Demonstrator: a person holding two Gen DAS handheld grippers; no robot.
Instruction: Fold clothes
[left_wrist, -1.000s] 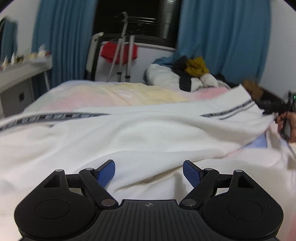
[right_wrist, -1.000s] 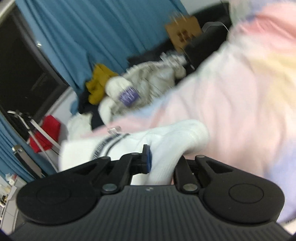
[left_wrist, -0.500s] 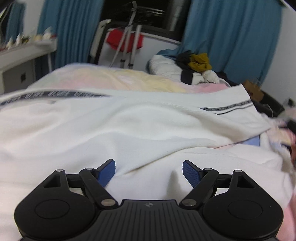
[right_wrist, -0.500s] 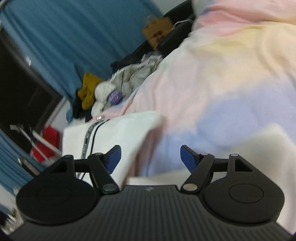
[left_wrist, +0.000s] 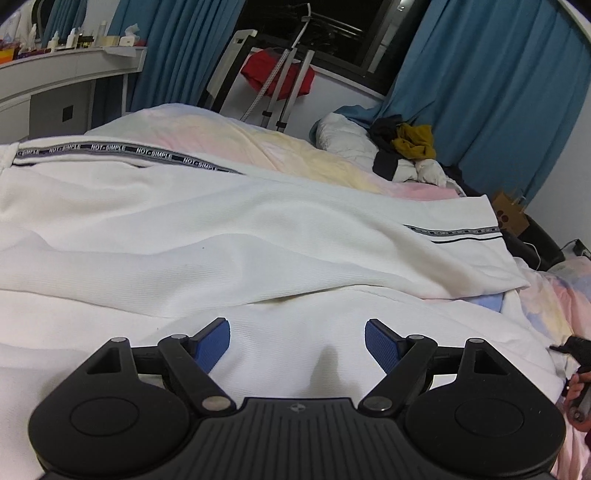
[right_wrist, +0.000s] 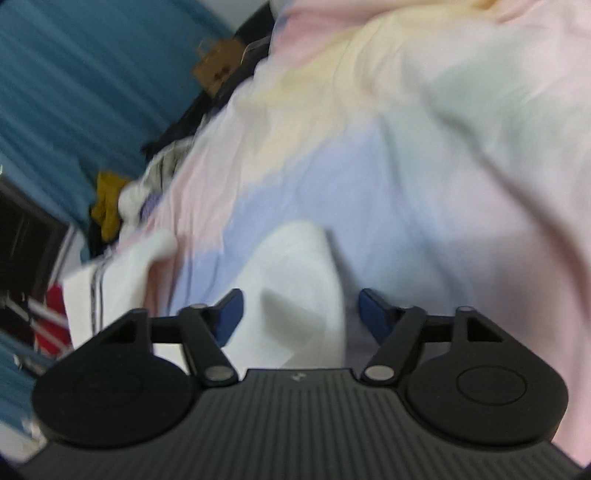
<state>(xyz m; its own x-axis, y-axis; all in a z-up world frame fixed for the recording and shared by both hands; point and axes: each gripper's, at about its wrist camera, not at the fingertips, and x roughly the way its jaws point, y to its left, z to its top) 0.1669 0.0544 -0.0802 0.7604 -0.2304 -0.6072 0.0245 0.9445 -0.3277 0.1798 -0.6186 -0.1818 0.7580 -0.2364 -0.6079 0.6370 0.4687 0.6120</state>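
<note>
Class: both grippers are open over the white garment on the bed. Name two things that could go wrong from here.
1. The right gripper straddles a garment corner lying on the duvet; closing may pinch duvet too.
2. The left gripper faces smooth cloth with no edge between its fingers, so a grab could bunch layers or slip.

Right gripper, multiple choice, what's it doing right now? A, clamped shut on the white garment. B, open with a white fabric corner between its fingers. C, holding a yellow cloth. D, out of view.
B: the right gripper has its blue pads spread wide, and a corner of the white garment sits loose between them.
</note>
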